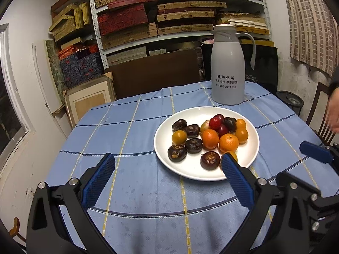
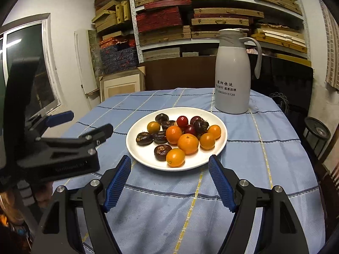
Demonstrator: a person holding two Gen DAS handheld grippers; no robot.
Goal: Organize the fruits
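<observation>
A white plate sits on the blue checked tablecloth. It holds mixed fruit: oranges, small yellow-orange fruits, dark brown water chestnuts and red round fruits. My left gripper hovers open at the plate's near-left rim with nothing between its fingers. My right gripper is open just short of the plate's near rim, also holding nothing. One of its blue fingers shows at the right of the left wrist view.
A tall grey thermos jug stands behind the plate near the table's far edge. Shelves stacked with boxes fill the back wall. Chairs stand beyond and to the right. A person's hand is at the right edge.
</observation>
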